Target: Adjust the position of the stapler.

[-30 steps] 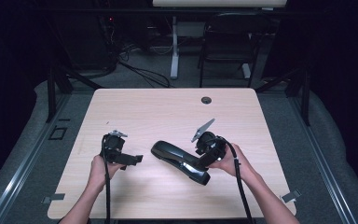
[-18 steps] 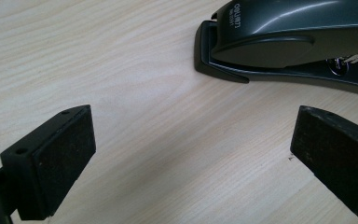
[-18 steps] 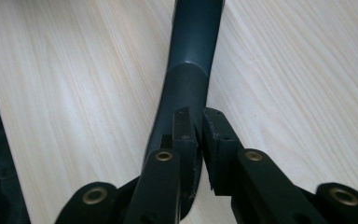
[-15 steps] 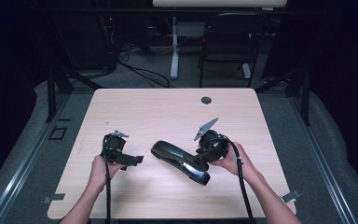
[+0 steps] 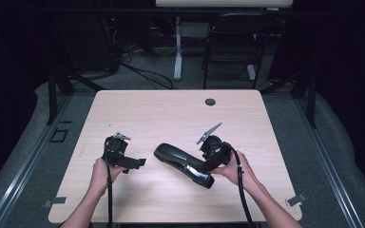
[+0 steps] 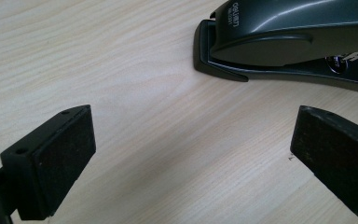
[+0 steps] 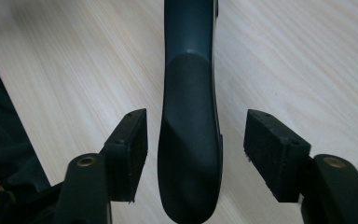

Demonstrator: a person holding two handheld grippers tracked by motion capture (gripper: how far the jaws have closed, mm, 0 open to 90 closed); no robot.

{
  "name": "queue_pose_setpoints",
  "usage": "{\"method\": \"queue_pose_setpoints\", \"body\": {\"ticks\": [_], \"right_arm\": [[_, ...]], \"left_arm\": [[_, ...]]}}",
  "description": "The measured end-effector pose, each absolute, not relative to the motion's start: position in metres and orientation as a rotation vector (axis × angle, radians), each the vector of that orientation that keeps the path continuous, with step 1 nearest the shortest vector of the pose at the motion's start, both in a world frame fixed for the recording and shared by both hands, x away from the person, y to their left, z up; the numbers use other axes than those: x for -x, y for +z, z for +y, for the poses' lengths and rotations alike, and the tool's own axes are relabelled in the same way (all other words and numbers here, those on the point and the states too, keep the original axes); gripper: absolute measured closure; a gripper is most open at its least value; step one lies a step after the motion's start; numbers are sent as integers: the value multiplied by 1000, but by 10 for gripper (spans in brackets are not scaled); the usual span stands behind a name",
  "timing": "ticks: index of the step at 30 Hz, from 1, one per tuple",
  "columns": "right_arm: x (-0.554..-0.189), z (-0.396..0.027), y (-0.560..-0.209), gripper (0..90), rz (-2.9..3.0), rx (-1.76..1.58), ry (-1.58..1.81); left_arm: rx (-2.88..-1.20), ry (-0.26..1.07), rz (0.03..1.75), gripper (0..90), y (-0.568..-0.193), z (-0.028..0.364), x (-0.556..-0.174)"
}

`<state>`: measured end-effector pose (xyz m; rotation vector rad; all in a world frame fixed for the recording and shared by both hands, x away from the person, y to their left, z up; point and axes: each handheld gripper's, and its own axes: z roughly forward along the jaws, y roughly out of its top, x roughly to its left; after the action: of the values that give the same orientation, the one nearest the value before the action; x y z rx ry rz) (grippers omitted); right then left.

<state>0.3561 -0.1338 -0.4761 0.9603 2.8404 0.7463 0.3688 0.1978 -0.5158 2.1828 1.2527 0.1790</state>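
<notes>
Nearest the person, two forearms come in over the near edge of the wooden table (image 5: 138,109), each hand holding a gripper. Taking the dark stapler (image 5: 183,164) as the landmark: it lies flat on the table just ahead of the hands, slanting so that its rounded end points toward the left gripper and its other end lies nearer the person, at the right gripper. The right gripper (image 7: 195,156) sits at that nearer end, its jaws standing on either side of the stapler's body with a gap of bare wood showing between each pad and the stapler, so the pads do not press on it; the jaws have just been opening with the stapler between them. The left gripper (image 6: 193,161) rests to the left of the stapler, a little apart from its rounded end, with its jaws set wide and only tabletop between them; in the left gripper view the stapler lies beyond the jaws, toward the upper right. Well beyond the stapler, near the far edge of the table, is a small round cable hole (image 5: 210,101).
</notes>
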Motion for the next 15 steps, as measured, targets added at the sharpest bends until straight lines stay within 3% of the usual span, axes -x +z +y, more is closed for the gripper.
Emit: {"method": "queue_pose_setpoints", "body": {"ticks": [4, 7, 15], "right_arm": [[-357, -127, -483, 446, 2836, -927, 706], [-361, -120, -490, 553, 2856, -888, 693], [-366, -120, -494, 575, 2836, -725, 727]], "left_arm": [[-2190, 173, 1251, 0, -516, 196, -369], [-2194, 173, 1249, 0, -517, 196, -369], [-2200, 173, 1244, 0, -517, 195, -370]]}}
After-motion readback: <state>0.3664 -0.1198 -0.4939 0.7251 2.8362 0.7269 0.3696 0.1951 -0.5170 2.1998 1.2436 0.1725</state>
